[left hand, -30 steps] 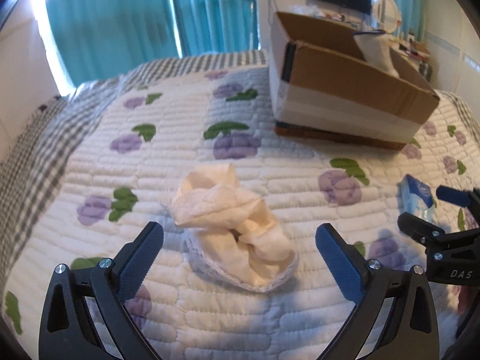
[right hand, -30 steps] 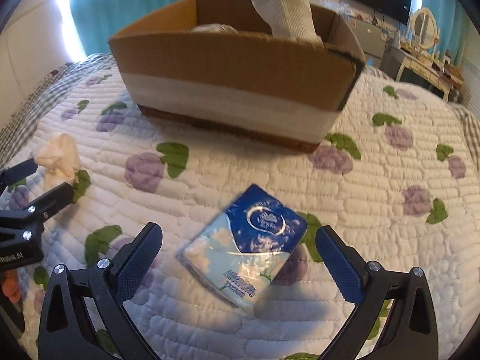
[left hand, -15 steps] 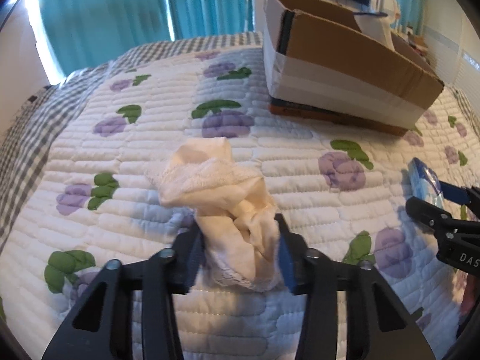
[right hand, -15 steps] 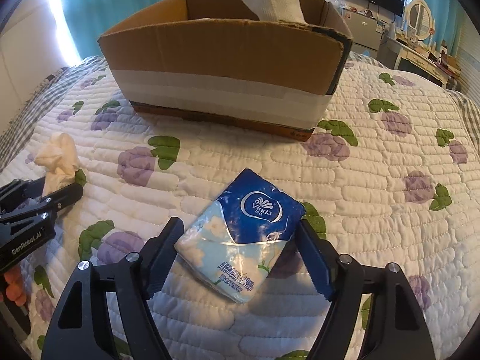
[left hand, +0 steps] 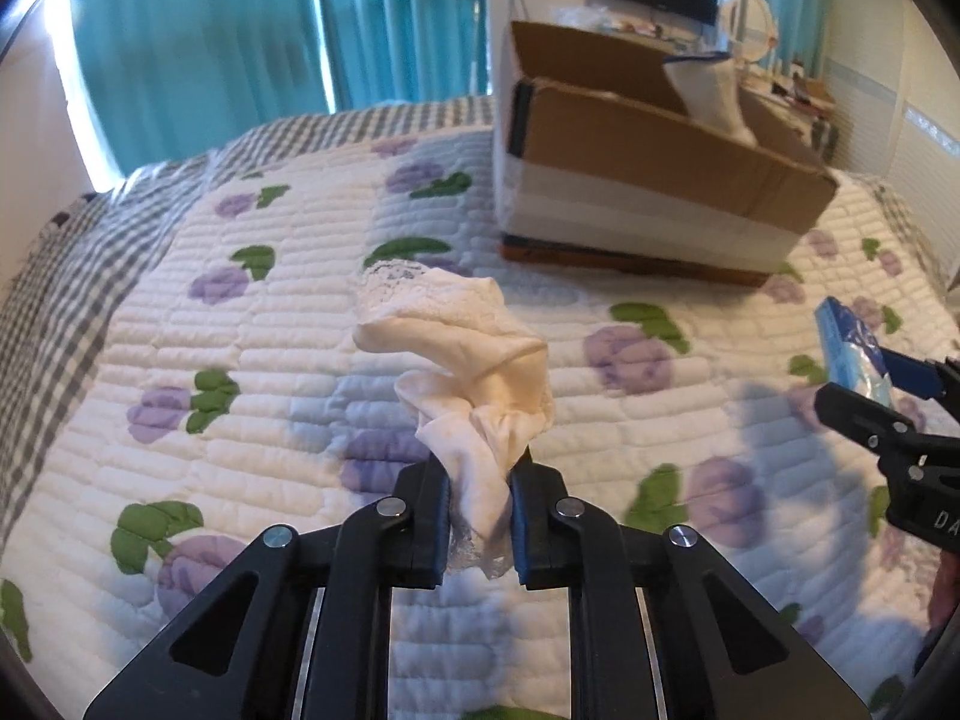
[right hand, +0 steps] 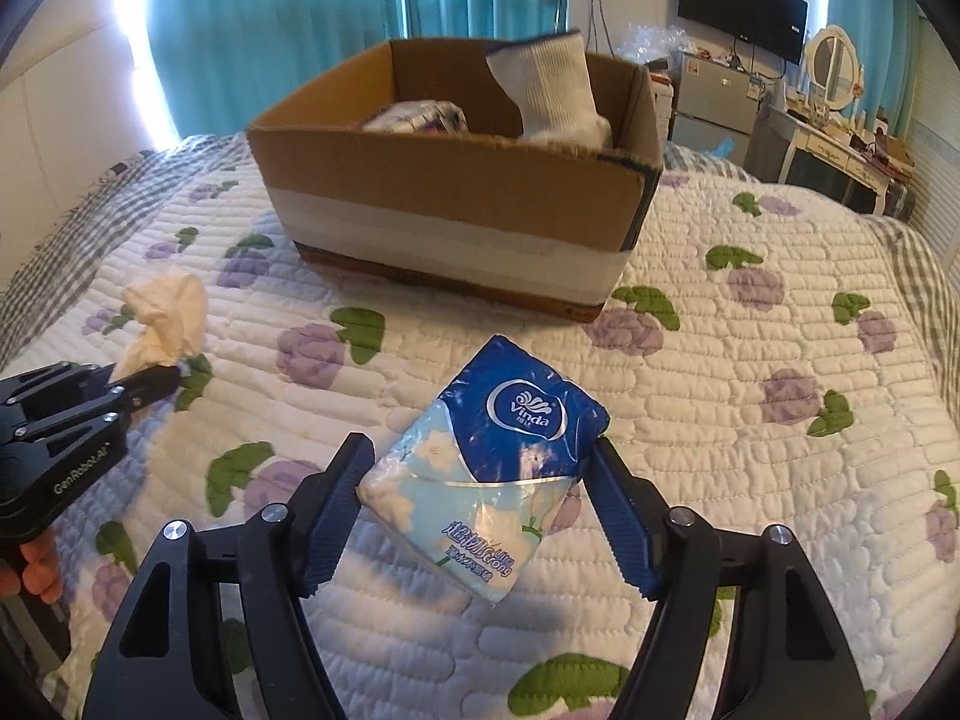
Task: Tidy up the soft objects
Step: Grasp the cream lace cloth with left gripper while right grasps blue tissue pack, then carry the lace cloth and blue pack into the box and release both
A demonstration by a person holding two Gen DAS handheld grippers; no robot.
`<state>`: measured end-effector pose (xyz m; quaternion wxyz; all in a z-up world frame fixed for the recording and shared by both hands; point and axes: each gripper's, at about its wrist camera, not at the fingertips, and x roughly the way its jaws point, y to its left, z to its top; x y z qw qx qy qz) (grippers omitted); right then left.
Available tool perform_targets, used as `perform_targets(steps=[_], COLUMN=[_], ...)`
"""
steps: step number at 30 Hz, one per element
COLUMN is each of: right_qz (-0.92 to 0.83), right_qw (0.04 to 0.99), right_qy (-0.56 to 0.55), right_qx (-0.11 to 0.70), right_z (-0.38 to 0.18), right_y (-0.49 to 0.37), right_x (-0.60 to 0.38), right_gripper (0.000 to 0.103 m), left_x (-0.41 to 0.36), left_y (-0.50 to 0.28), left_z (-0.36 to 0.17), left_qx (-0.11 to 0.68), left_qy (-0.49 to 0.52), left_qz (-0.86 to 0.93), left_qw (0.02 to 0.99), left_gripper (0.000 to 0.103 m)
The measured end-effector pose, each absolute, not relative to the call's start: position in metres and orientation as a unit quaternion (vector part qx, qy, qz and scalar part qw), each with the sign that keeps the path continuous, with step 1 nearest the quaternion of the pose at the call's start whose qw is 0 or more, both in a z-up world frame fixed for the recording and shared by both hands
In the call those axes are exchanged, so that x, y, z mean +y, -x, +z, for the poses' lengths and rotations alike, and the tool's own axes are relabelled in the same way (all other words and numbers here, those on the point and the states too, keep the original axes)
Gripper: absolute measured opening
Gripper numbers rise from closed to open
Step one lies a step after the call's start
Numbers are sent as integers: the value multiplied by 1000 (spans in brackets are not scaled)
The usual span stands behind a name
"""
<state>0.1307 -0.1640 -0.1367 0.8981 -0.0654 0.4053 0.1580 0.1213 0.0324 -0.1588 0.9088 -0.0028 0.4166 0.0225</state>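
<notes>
Both grippers are loaded. Left gripper (left hand: 480, 504) has its fingers pressed together on the tail of a cream cloth (left hand: 462, 360), which bunches up above the jaws toward 12 o'clock, clear of the quilt. Right gripper (right hand: 480, 486) clamps a blue tissue pack (right hand: 486, 468) by its two long edges; the pack tilts, its far end toward 1 o'clock, and looks lifted just off the quilt, though its low corner may be touching.

Judging by the task, the step in hand is carrying both to the box (right hand: 456, 204), at 12 o'clock in the right view and 1 o'clock in the left. To do it well, lift each load above the near wall before moving in, since the cloth hangs loose and could snag the cardboard edge. The pack is slick film held only by its sides, so keep it level and let go low inside. Bring the arms in one at a time; the opening already holds a white sock (right hand: 552, 90) and a dark patterned bundle (right hand: 420, 117).

Underneath lies a white quilt (right hand: 750, 480) with purple flowers and green leaves, soft and ridged, edged in grey check. Beyond hang teal curtains (left hand: 198, 48); at 2 o'clock sit a wall screen (right hand: 741, 12), a round mirror (right hand: 834, 66) and a cluttered desk.
</notes>
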Motion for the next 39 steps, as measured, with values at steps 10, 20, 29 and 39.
perform_targets(steps=[10, 20, 29, 39], right_qz=[189, 206, 219, 219], right_qw=[913, 936, 946, 943], right_qy=[62, 70, 90, 93], right_qx=[356, 277, 222, 231], right_z=[-80, 17, 90, 103], right_y=[-104, -84, -101, -177], right_x=[-162, -171, -170, -158], right_gripper=[72, 72, 72, 72], left_x=[9, -2, -7, -32], left_y=[-103, -90, -106, -173], left_z=[-92, -10, 39, 38], left_qx=[373, 304, 261, 267], left_qy=[-15, -37, -48, -61], left_qz=[1, -7, -22, -46], left_qw=[928, 952, 964, 961], left_gripper=[15, 15, 15, 15])
